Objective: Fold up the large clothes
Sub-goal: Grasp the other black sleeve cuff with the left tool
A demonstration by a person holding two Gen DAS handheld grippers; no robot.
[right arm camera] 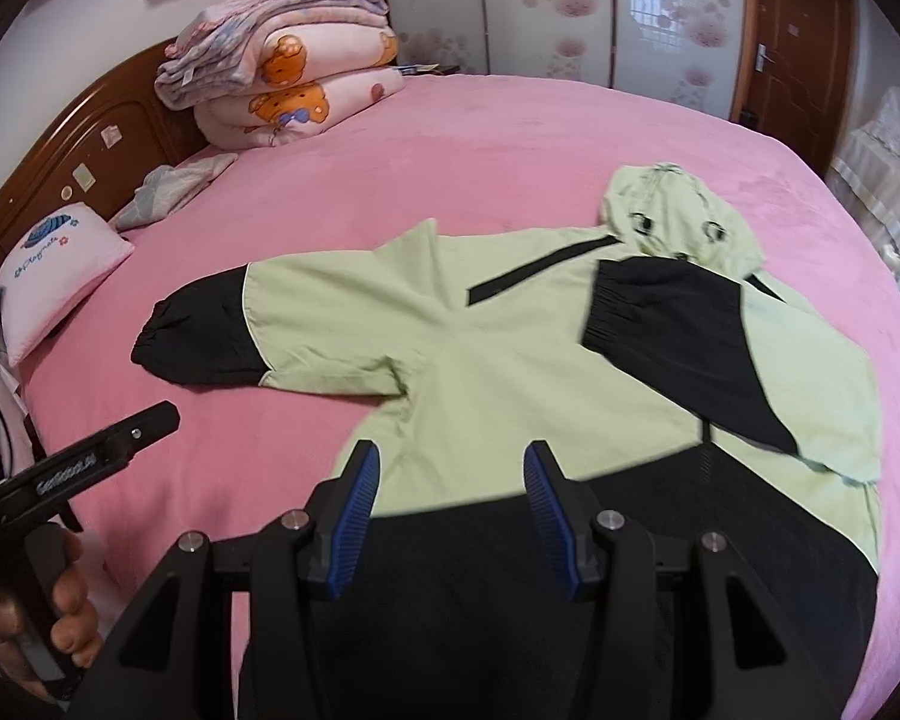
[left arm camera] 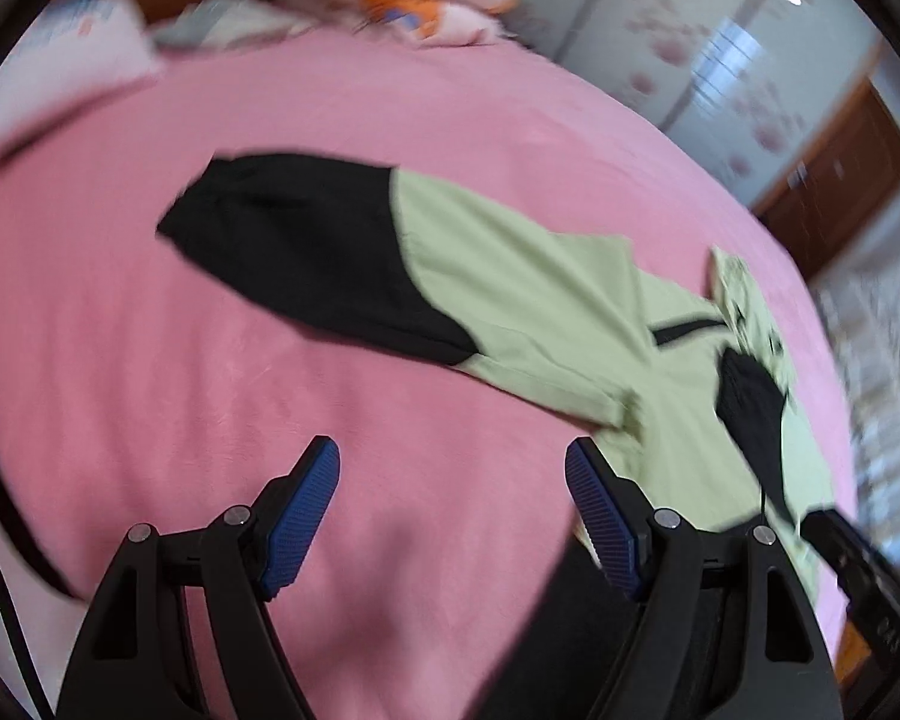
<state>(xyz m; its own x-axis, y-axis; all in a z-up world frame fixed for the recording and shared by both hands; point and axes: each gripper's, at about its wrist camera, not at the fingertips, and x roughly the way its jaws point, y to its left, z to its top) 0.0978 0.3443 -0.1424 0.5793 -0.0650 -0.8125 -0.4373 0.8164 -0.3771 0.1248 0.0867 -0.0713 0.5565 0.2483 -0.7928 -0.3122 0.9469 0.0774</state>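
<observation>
A light green and black hooded jacket [right arm camera: 510, 360] lies flat on the pink bed [right arm camera: 450, 138], hood [right arm camera: 672, 210] at the far side. Its right sleeve [right arm camera: 690, 336] is folded across the body; its left sleeve [right arm camera: 222, 330] stretches out to the left, black cuff outward. The jacket also shows in the left wrist view [left arm camera: 510, 276]. My right gripper [right arm camera: 450, 510] is open and empty above the black hem. My left gripper [left arm camera: 453, 510] is open and empty over the pink sheet, near the jacket's left edge; it also shows in the right wrist view [right arm camera: 90, 450].
Folded pink blankets [right arm camera: 288, 78] are stacked at the bed's far left by the wooden headboard [right arm camera: 90, 138]. A small pink pillow [right arm camera: 54, 276] lies at the left. Sliding flowered wardrobe doors [right arm camera: 540, 12] and a brown door [right arm camera: 792, 42] stand behind the bed.
</observation>
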